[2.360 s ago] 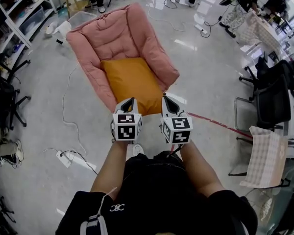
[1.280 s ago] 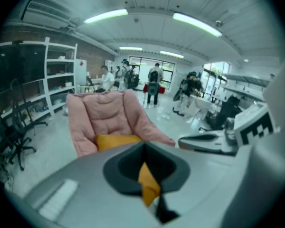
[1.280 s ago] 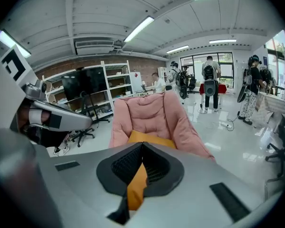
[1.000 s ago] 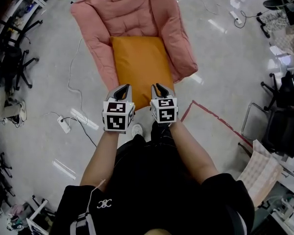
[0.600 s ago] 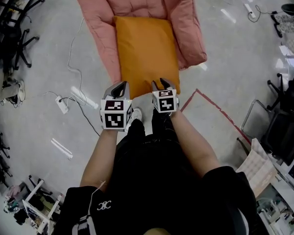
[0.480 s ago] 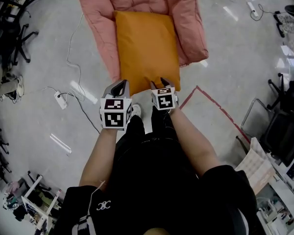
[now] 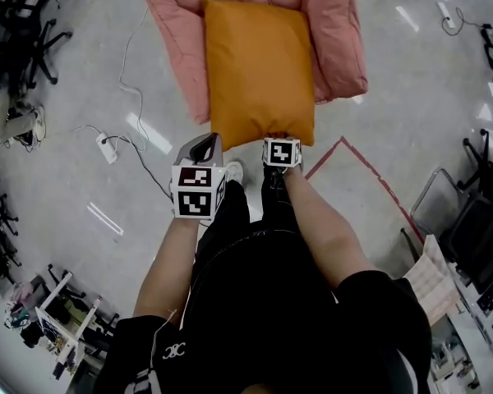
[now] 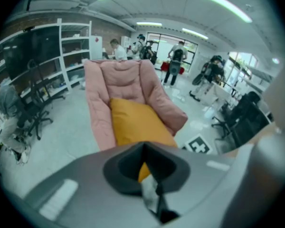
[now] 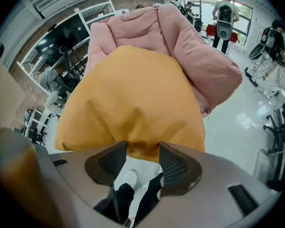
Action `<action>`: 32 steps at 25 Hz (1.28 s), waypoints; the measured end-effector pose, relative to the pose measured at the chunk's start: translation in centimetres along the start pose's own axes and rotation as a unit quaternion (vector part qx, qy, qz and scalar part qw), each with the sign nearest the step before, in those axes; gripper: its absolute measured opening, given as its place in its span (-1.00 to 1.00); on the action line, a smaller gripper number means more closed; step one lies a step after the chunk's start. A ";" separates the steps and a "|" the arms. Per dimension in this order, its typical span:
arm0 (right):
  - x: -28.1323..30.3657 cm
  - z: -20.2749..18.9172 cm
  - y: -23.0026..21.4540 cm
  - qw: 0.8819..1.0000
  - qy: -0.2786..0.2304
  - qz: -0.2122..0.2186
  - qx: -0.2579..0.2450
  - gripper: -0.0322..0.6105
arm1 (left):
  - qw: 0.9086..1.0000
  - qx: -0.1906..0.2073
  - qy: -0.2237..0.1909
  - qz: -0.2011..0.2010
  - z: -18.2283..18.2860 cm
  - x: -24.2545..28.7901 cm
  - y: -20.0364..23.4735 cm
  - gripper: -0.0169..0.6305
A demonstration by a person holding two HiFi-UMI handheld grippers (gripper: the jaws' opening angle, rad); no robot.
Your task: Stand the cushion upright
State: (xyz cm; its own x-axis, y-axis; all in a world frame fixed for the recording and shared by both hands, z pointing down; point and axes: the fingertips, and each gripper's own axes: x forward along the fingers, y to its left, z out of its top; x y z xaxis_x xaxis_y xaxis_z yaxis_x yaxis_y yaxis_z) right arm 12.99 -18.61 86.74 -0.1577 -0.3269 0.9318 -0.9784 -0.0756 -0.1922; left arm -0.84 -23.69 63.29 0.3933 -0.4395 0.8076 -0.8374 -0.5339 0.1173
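Right hand-held gripper [image 7: 280, 138] [image 9: 142, 150]: released, jaws spread wide, just been opening. Between the dark ribbed pads [image 9: 113, 161], the near hem of the cushion [image 7: 259, 68] [image 9: 133, 99], dipping into the gap at the tips. No pad pressing on the fabric. Pointed steeply down at that front edge.

Left hand-held gripper [image 7: 204, 141] [image 8: 143, 145]: clenched, tips together, nothing grasped. Just short of the cushion's near left corner and apart from it, beside the right one.

Cushion: orange, rectangular, plump, plain smooth cloth with soft creases gathering toward the hem. Lying flat straight ahead of both sets of tips, long side running away from them, on the seat of a chair [image 7: 338, 39] [image 8: 118, 80] [image 9: 199, 65]. Near end overhanging the seat's front, toward the right tips. Not yet upright.

Chair: pink, thickly padded, quilted into puffy panels, a rolled arm on either side of the cushion, backrest at the far end.

Underneath: glossy grey floor [image 7: 82, 72]. Red tape line [image 7: 370, 179] off to the right of the right hand-held gripper. White cable and power strip [image 7: 107, 148] off to the left of the left one. Below the right jaws, a white shoe [image 9: 129, 177] and dark trouser legs.
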 end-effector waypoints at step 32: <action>-15.1 12.3 -0.4 0.989 -0.114 0.025 -0.095 -0.89 | 0.993 -0.023 -0.110 -0.044 12.1 -2.9 -4.6 -0.95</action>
State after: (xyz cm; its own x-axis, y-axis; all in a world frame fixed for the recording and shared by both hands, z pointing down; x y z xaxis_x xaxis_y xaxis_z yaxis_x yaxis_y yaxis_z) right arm 17.38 -25.24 68.96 -0.1929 -0.5305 0.8254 -0.9811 0.1169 -0.1541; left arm 6.50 -28.67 53.40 0.5342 -0.5422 0.6486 -0.8107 -0.5461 0.2112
